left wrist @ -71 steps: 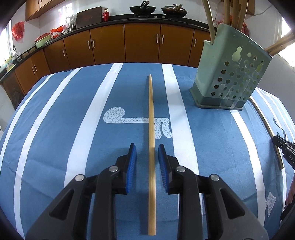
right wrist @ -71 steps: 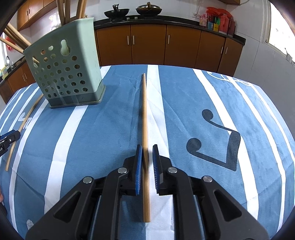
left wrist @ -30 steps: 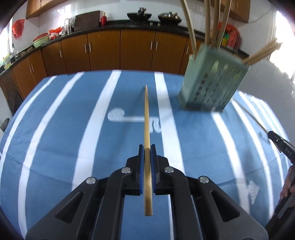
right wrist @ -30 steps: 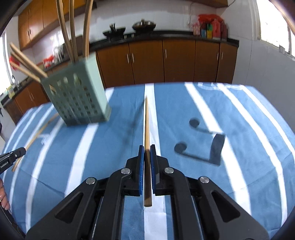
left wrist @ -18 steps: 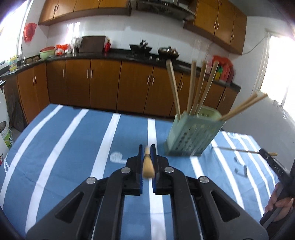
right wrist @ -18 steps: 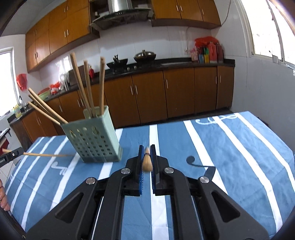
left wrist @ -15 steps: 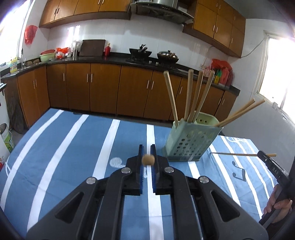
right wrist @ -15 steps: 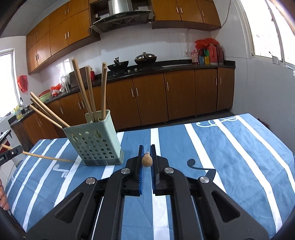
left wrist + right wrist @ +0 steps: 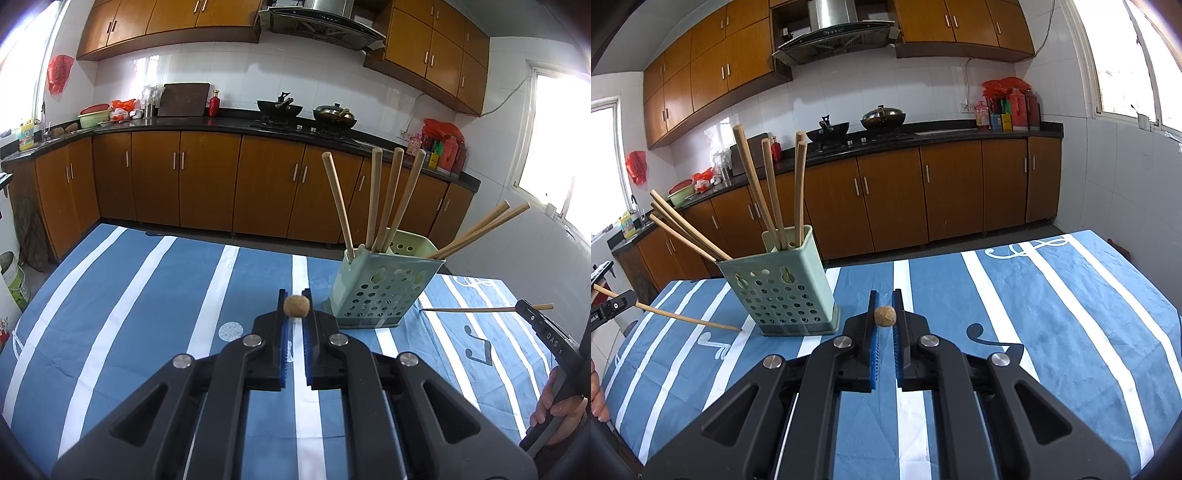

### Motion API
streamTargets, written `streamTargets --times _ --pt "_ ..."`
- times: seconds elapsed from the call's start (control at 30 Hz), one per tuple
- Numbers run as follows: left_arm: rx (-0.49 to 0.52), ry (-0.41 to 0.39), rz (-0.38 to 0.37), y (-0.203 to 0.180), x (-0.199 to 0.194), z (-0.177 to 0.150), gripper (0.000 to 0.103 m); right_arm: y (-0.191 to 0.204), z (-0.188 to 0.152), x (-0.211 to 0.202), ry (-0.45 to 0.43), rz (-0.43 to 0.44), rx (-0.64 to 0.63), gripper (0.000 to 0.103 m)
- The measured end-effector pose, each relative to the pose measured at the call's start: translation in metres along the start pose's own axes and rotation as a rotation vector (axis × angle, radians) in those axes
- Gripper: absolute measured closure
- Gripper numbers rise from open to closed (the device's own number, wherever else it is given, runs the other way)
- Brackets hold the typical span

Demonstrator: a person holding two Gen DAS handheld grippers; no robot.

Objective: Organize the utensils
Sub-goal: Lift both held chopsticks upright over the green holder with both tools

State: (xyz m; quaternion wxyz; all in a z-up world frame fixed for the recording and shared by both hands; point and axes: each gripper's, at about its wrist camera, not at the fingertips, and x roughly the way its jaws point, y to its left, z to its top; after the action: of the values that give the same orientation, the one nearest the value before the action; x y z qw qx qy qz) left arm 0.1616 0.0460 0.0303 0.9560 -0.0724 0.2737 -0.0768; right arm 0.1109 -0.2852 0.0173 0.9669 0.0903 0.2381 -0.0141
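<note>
Bamboo fills both grips: the left hand-held gripper [image 9: 296, 308] is clamped on a chopstick [image 9: 296, 306] that points straight along the lens, so only its round butt end shows between the blue pads [image 9: 283, 343], and the right hand-held gripper [image 9: 885, 308] holds a second chopstick [image 9: 885, 316] the same way. Each stick also shows side-on in the other camera, lifted off the cloth and lying roughly level, its thin tip aimed toward the holder [image 9: 380, 286], which stands on the striped bench [image 9: 129, 295] between the two grippers, a little far of them. Several chopsticks already stand in it, some upright in the near-left corner as the left camera sees it, others leaning out over the right rim. To finish this step well, I would judge that each stick has to be swung tip-down before it goes near the rim; coming in level it would only strike the perforated wall. Bring one hand in at a time, so the grippers do not meet over the opening, and aim for a gap among the standing sticks, not onto their ends. Lower until the tip is well inside, then ease the pads apart so the stick slides down instead of bouncing. The holder looks light, and a sideways knock could tip it or shove it across the cloth.
</note>
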Motion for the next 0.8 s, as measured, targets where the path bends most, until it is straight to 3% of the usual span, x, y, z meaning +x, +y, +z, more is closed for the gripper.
streamTargets --times 0.5,0.8 --pt "0.021 -0.071 -0.038 -0.003 -0.021 0.012 0.095 0.013 0.025 -0.025 -0.099 0.049 -0.019 0.096" --pt "0.076 -0.136 -0.157 -0.035 -0.055 0.035 0.095 0.028 0.065 -0.060 -0.202 0.204 0.010 0.096"
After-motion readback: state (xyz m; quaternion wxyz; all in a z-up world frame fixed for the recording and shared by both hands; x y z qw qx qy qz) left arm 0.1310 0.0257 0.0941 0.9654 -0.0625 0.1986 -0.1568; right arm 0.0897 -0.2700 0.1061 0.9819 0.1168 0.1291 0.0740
